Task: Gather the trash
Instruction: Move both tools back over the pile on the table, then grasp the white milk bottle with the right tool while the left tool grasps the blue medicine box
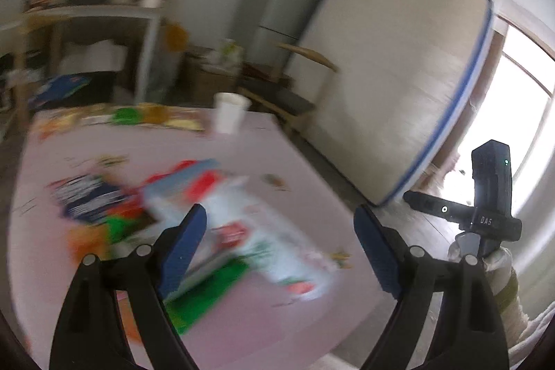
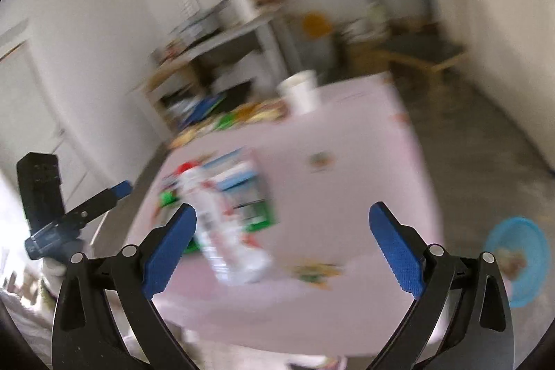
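Pink counter fills mid-scene, blurred. Colourful crumpled wrappers and flattened cartons heaped left-centre on counter. White paper cup upright at far edge. Blue round bin on floor, right of counter. Left hand-held gripper released, empty. Right hand-held gripper released, empty, above trash.

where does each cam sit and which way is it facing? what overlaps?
Left wrist: on the left hand-held gripper, angled down at the pink table and fridge; shows its open fingers and the right hand-held gripper.
Right wrist: on the right hand-held gripper, angled down at the table; shows its open fingers, the left one at left.
Shared: table, white cup, wrappers.
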The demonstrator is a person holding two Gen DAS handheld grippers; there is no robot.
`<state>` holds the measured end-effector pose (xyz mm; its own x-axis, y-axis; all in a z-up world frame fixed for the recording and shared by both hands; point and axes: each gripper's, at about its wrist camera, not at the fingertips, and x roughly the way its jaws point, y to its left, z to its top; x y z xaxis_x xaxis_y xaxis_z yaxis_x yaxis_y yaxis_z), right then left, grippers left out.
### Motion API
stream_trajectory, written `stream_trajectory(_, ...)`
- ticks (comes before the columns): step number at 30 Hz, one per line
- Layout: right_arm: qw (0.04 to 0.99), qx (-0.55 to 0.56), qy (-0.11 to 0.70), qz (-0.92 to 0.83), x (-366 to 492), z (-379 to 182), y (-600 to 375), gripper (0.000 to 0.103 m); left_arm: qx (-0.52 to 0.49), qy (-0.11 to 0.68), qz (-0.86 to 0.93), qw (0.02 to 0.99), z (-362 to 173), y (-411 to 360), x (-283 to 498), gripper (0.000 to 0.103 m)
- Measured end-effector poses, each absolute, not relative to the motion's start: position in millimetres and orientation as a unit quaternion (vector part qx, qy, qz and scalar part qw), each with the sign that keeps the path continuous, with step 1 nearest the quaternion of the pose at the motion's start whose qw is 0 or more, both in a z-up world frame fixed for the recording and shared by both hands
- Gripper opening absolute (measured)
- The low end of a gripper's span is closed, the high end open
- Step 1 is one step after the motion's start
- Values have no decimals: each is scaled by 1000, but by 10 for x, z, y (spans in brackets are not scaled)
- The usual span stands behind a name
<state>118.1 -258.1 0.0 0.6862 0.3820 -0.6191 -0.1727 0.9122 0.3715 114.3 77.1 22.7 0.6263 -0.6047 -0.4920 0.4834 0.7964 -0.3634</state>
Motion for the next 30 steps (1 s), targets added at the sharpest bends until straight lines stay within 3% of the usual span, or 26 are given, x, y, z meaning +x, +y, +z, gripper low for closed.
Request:
stream_trajectory(8, 864, 19, 452, 220, 1778, -320, -1485, 96, -145, 331, -252, 898, 22, 1378, 1268, 84)
stream_trajectory(13, 850, -34, 478, 219, 1949, -470, -1332, 96, -147, 320, -246, 903, 5, 1483, 1288, 84)
stream_trajectory(22, 831, -25, 520, 195, 2150, -730, -1287, 69, -162, 328, -258, 894, -78, 1529, 1399, 84)
stream_trajectory(30, 832, 26, 523, 181, 2114, -706, -1461, 68, -165, 334, -261, 890, -131, 1510, 1489, 84)
